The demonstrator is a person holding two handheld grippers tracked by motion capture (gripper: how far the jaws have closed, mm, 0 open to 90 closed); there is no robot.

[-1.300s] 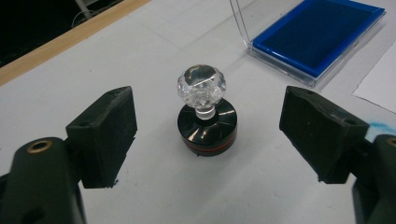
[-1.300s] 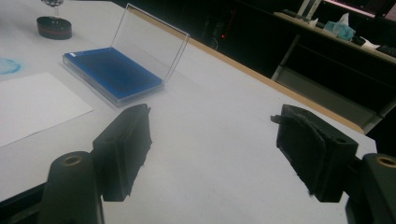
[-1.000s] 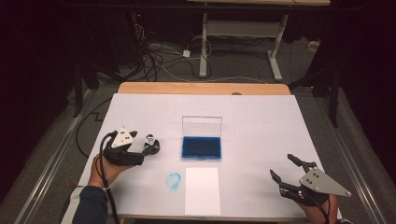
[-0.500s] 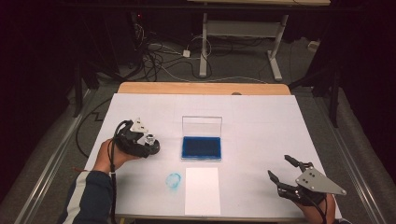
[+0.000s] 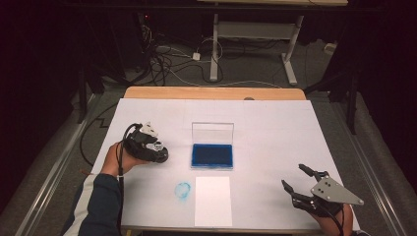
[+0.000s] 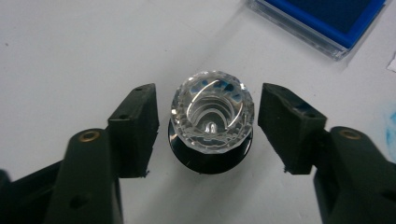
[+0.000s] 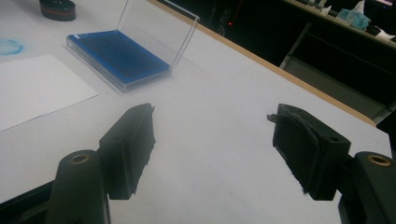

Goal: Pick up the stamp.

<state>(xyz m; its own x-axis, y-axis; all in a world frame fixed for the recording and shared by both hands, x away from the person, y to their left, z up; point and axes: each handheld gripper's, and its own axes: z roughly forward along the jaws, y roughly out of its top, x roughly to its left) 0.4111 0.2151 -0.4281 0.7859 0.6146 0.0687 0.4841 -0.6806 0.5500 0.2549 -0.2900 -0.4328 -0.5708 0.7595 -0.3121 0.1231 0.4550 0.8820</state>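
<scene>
A stamp with a clear faceted knob (image 6: 212, 114) and a round black base stands upright on the white table, left of the ink pad. My left gripper (image 6: 208, 91) has its jaws on either side of the knob. They have just been closing, and a thin gap still shows at each pad (image 6: 135, 126). In the high view the left gripper (image 5: 158, 150) sits over the stamp (image 5: 158, 146). The blue ink pad (image 5: 212, 155) lies in an open clear case. My right gripper (image 5: 293, 175) rests open at the front right with nothing between its jaws (image 7: 215, 112).
A white paper sheet (image 5: 213, 200) lies in front of the ink pad (image 7: 116, 53), with a blue ink smudge (image 5: 182, 190) on the table to its left. The table's wooden far edge (image 5: 211, 93) borders a dark floor with cables and desk legs.
The left hand moved right, bringing its jaws around the stamp, and the jaws narrowed onto the knob. The right gripper stayed in place, its jaws slightly narrower.
</scene>
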